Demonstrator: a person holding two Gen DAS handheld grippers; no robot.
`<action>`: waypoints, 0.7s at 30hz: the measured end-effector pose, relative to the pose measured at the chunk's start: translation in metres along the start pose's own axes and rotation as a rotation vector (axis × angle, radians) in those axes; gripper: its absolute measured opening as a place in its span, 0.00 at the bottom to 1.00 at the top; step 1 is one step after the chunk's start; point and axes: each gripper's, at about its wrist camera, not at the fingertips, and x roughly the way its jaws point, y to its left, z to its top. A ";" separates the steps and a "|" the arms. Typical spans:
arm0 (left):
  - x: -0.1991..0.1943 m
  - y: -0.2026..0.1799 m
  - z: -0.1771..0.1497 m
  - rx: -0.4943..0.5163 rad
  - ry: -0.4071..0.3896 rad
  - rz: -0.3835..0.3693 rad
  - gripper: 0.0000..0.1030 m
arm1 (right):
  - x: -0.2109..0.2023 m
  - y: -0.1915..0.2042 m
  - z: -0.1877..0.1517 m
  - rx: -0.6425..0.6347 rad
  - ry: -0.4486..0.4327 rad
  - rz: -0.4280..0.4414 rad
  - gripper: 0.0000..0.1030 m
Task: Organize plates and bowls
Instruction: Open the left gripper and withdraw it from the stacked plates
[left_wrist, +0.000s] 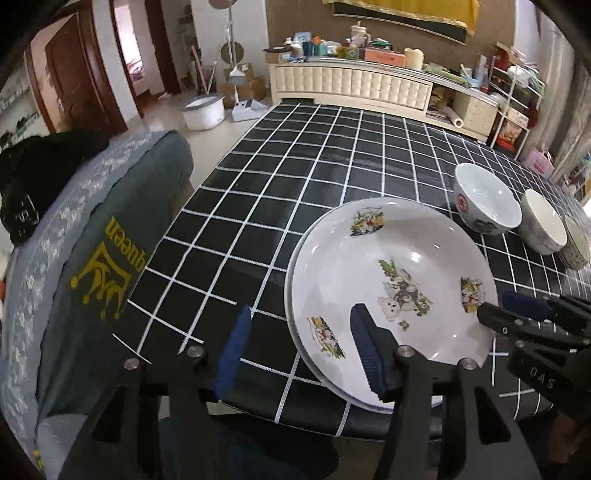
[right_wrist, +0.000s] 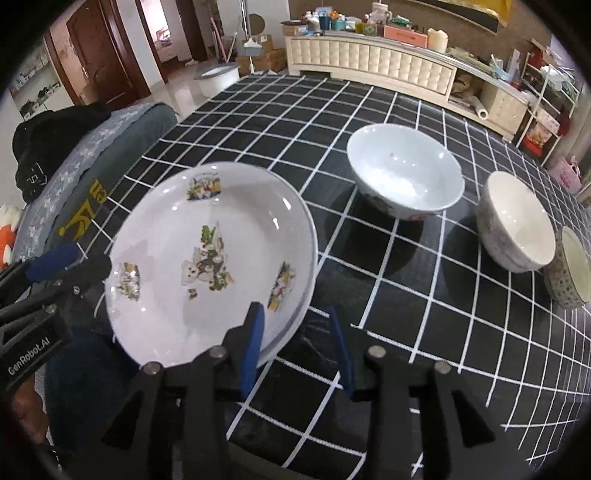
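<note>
Plates (left_wrist: 391, 295) — two stacked; bowls (right_wrist: 406, 173) — three

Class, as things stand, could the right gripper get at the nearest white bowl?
Probably yes: the right gripper is open, and only bare checked tablecloth lies between it and the white ceramic bowl.

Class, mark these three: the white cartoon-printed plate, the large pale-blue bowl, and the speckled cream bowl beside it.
White cartoon-printed plate (right_wrist: 207, 266): right wrist view, centre bear print.
Large pale-blue bowl (right_wrist: 404, 173): right wrist view, inner floor.
Speckled cream bowl (right_wrist: 517, 218): right wrist view, inside wall.
</note>
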 end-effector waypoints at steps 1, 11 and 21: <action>-0.003 0.000 0.001 -0.004 0.002 -0.025 0.52 | -0.003 0.000 -0.001 0.003 -0.005 0.003 0.40; -0.033 -0.014 0.003 -0.032 -0.045 -0.142 0.55 | -0.042 -0.017 -0.003 0.033 -0.071 -0.007 0.40; -0.048 -0.053 0.017 0.023 -0.085 -0.196 0.61 | -0.069 -0.049 0.001 0.066 -0.110 -0.030 0.40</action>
